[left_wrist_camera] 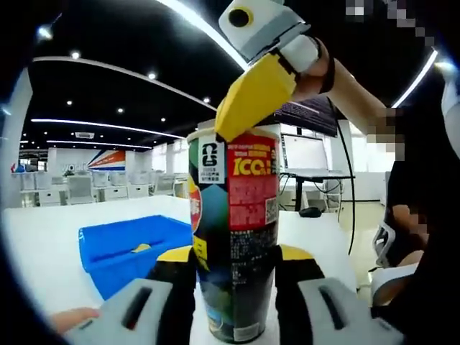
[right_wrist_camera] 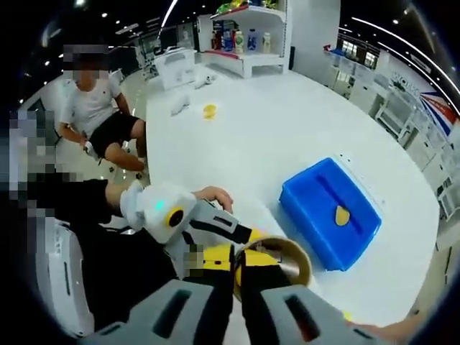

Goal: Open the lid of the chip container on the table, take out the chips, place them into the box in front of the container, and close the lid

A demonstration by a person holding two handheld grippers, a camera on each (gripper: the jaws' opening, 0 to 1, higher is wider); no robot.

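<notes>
1. Yellow-tipped, your left gripper (left_wrist_camera: 236,277) clamps the upright chip container (left_wrist_camera: 234,230) on the white table (right_wrist_camera: 287,122); your right gripper (right_wrist_camera: 237,277) pinches its open rim.
2. One chip (right_wrist_camera: 342,215) lies in the blue box (right_wrist_camera: 316,194) just beside it.

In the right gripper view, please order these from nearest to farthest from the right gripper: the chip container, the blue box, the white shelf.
1. Tall cylindrical chip container, open top right at the right gripper fingers.
2. Blue plastic box, on the white table to the right, one chip inside.
3. White shelf unit, far at the top.
</notes>
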